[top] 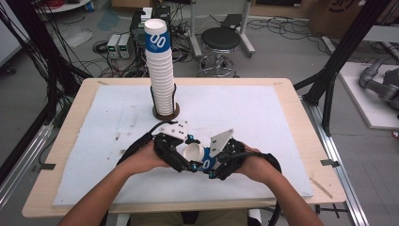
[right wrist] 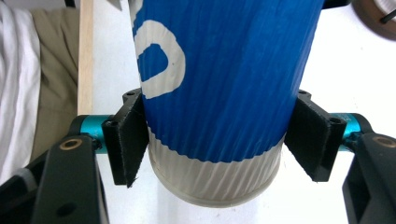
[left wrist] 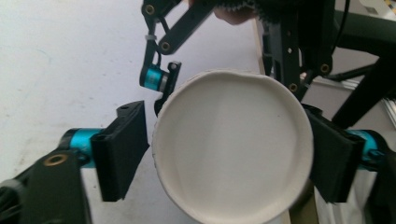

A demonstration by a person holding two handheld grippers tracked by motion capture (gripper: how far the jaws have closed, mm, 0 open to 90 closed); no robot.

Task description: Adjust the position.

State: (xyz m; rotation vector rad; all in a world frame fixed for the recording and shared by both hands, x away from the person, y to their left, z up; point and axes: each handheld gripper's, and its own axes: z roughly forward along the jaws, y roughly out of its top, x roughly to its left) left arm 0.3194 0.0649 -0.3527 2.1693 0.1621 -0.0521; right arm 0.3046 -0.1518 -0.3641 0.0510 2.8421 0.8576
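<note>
Paper cup held at near centre above surface | right gripper fingers pinching its blue wall, steadying | left gripper fingers at rim, one touching, probably separating nested cups | cup stack far.

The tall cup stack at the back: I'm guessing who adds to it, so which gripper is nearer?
Left. The left gripper sits almost straight in front of the cup stack; the right gripper is farther off to the side, gripping the blue cup.
</note>
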